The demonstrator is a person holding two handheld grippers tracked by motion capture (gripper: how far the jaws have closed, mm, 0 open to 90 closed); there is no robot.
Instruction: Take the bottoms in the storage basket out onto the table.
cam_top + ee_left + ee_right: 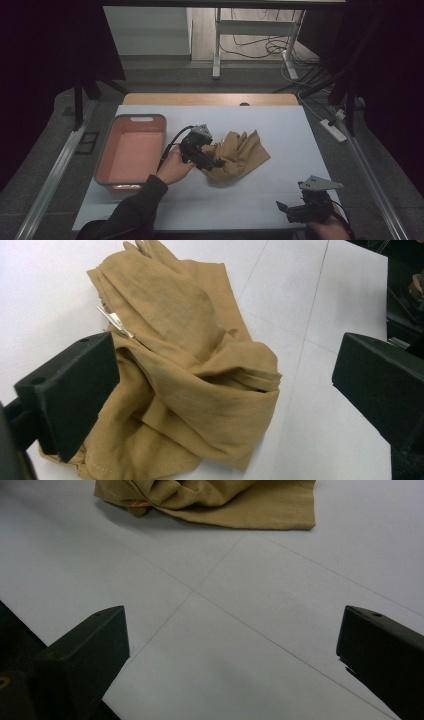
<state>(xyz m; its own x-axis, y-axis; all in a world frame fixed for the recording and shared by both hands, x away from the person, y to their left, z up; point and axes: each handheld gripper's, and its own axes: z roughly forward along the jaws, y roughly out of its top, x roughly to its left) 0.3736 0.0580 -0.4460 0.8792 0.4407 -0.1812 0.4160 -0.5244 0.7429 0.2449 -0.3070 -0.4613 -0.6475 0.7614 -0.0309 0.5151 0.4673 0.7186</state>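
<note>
Under left gripper (212,161), cloth (239,156) partly hidden, jaws apart

My left gripper (212,161) is black, topped by a grey three-cornered plate, with a black cable trailing. My right gripper (283,207) matches. My left sleeve (131,210) is dark.

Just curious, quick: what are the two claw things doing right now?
Left gripper: open, jaws either side of the tan cloth, not clamped.
Right gripper: open, holding nothing.
</note>
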